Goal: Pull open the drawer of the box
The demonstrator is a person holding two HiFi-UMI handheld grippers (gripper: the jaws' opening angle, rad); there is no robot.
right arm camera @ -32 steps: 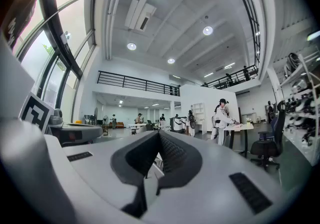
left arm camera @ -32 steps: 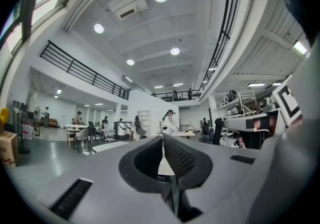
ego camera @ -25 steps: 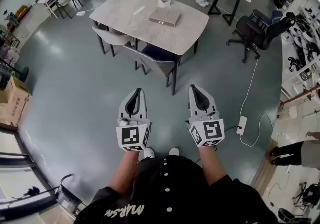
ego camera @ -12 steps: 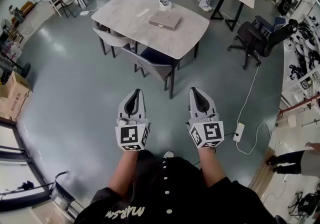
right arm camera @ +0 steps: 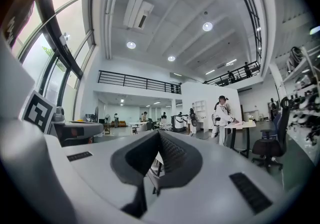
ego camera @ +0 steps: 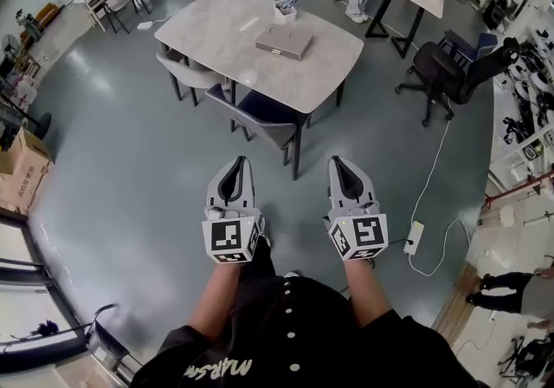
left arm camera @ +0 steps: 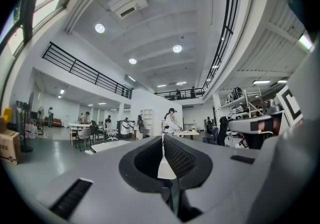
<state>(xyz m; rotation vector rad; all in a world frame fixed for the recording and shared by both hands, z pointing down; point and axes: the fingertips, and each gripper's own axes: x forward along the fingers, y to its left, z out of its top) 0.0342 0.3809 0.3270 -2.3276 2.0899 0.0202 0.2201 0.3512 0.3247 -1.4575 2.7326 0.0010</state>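
Approach step: the box [ego camera: 284,42] lies mid-way on the table [ego camera: 216,24], well apart. Left gripper [ego camera: 234,166] and right gripper [ego camera: 342,166] are clenched, empty; next needs stepping close and opening one.

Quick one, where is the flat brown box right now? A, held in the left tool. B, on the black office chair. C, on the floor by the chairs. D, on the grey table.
D: the box lies flat on the table, well ahead of the left tool and the right tool, both shut on nothing.
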